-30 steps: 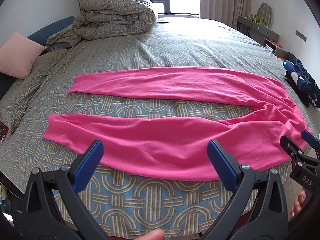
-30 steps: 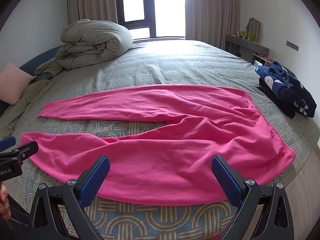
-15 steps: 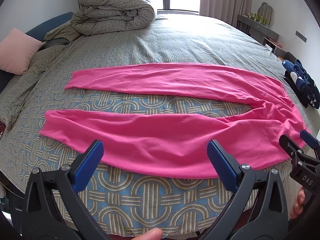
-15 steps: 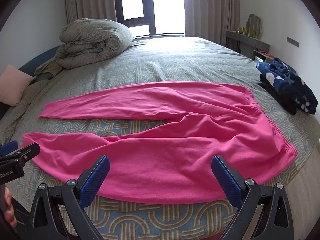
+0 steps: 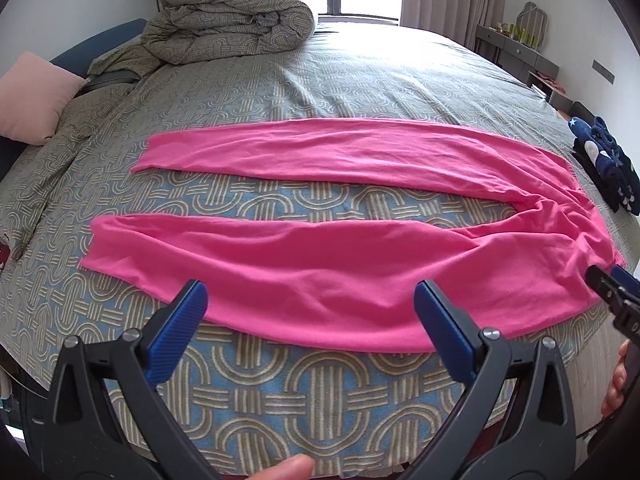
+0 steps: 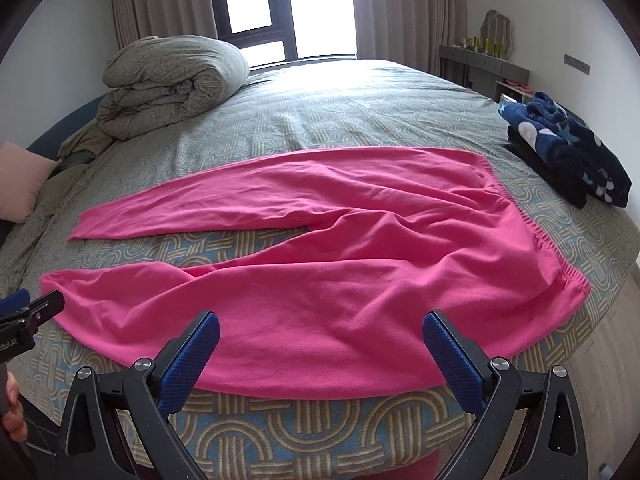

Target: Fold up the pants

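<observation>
Pink pants (image 5: pixel 328 256) lie flat across the patterned bed, both legs spread apart toward the left and the waistband at the right. They also show in the right wrist view (image 6: pixel 344 264). My left gripper (image 5: pixel 308 312) is open and empty, held just above the near leg's front edge. My right gripper (image 6: pixel 320 344) is open and empty, over the near edge by the hip part. Each gripper's tip shows at the edge of the other's view.
A rolled grey duvet (image 5: pixel 236 16) sits at the bed's far left. A pink pillow (image 5: pixel 32 96) lies at the left edge. Folded dark blue clothes (image 6: pixel 568 152) lie at the bed's right edge. The bed's front edge (image 5: pixel 280 408) is right below the grippers.
Both grippers have moved forward and slightly closer to the pants; the pants sit a little nearer and larger in both views. The pants have not moved.
</observation>
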Demonstrator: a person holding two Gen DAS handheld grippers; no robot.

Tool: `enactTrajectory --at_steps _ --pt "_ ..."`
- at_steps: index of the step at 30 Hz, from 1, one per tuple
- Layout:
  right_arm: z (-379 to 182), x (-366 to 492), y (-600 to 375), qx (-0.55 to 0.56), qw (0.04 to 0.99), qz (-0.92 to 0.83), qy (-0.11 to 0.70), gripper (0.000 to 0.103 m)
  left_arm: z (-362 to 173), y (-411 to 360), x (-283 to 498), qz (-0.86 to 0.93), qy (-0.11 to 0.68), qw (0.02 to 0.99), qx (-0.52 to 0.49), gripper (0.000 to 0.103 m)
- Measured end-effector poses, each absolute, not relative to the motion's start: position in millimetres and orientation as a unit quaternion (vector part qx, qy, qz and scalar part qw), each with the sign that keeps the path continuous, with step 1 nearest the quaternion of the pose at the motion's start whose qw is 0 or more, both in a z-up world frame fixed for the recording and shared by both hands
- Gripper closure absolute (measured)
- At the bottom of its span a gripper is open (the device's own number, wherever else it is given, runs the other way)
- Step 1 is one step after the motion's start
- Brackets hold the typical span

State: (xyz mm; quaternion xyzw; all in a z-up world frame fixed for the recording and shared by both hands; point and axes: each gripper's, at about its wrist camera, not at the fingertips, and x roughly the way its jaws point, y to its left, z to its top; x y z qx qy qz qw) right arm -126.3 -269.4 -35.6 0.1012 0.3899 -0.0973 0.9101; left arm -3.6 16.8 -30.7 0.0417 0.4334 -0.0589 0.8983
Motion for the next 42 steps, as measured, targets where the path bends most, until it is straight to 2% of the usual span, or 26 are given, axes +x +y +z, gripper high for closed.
enactTrajectory --at_steps 2,4,6,9,10,14,23,24,26,27,36,42 --pt "-37.3 -135.8 -287.2 0.136 0.907 -0.087 0.388 0.001 -38.6 33.3 -2.0 -0.04 0.437 0.897 0.048 0.0" --pt "-40.4 -148.4 -308.6 0.176 0.902 -0.082 0.386 0.008 -46.4 50.3 -1.2 -0.022 0.444 0.894 0.051 0.0" --pt "-45.4 -159.5 -329.5 0.214 0.892 -0.077 0.391 0.038 -53.9 67.7 -1.7 -0.008 0.452 0.891 0.045 0.0" --pt "-58.2 -173.2 -360.6 0.277 0.866 -0.08 0.409 0.063 -63.5 89.3 -3.9 0.006 0.463 0.886 0.03 0.0" --pt "-62.4 -178.6 -370.6 0.297 0.857 -0.089 0.411 0.065 -66.1 94.7 -4.0 0.009 0.468 0.884 0.024 0.0" --pt "-75.2 -194.3 -400.0 0.366 0.828 -0.117 0.408 0.065 -72.3 110.5 -2.0 0.011 0.485 0.875 -0.004 0.006" --pt "-96.7 -186.6 -411.0 0.416 0.8 -0.129 0.413 0.065 -81.6 134.8 6.0 -0.005 0.509 0.856 -0.086 0.007" --pt "-99.7 -184.6 -412.6 0.422 0.797 -0.128 0.412 0.065 -84.5 138.2 8.2 -0.007 0.514 0.851 -0.104 0.009" --pt "-102.2 -183.1 -415.3 0.428 0.799 -0.129 0.403 0.065 -90.4 144.3 14.6 -0.015 0.524 0.84 -0.14 0.018" --pt "-102.1 -182.3 -415.8 0.429 0.8 -0.128 0.399 0.065 -93.2 146.6 18.2 -0.019 0.528 0.835 -0.156 0.019" --pt "-106.4 -178.8 -415.4 0.441 0.801 -0.128 0.383 0.065 -108.5 149.5 49.1 -0.016 0.533 0.819 -0.213 0.021" --pt "-104.7 -176.8 -409.3 0.43 0.806 -0.135 0.383 0.065 -110.1 155.8 63.0 0.001 0.525 0.822 -0.218 0.053"
